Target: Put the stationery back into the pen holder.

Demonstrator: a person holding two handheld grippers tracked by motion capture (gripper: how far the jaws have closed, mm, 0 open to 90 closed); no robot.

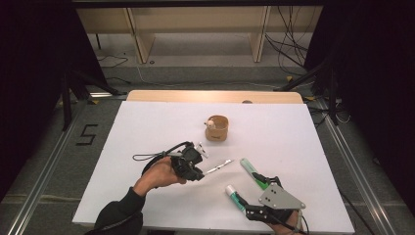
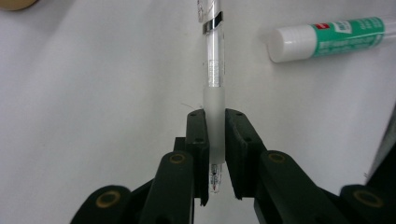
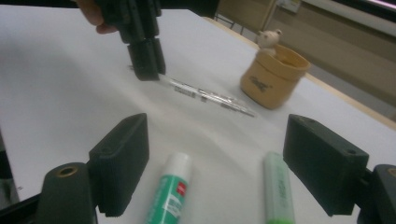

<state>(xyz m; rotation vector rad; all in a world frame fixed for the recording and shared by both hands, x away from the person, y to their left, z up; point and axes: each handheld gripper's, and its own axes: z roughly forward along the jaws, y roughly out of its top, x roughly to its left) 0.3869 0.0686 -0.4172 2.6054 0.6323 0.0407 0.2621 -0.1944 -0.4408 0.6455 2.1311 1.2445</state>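
The clear pen [image 2: 214, 70] lies on my white surface [image 1: 147, 127], its frosted grip pinched between my left gripper's [image 2: 215, 140] closed fingers. My right gripper [image 3: 224, 154] hangs with fingers wide apart, holding nothing, over two glue sticks [image 3: 170, 193], the wooden cup [image 3: 273, 77] beyond.

1. Left black two-jaw gripper [image 1: 197, 161] held in a bare hand [image 1: 157, 175] with a dark sleeve, reaching forward over mid-table; jaws nearly together, clamped on a slim clear pen [image 2: 214, 84].
2. Right black two-jaw gripper [image 1: 254, 192] low at the near edge, jaws spread wide, apparently gripping nothing.
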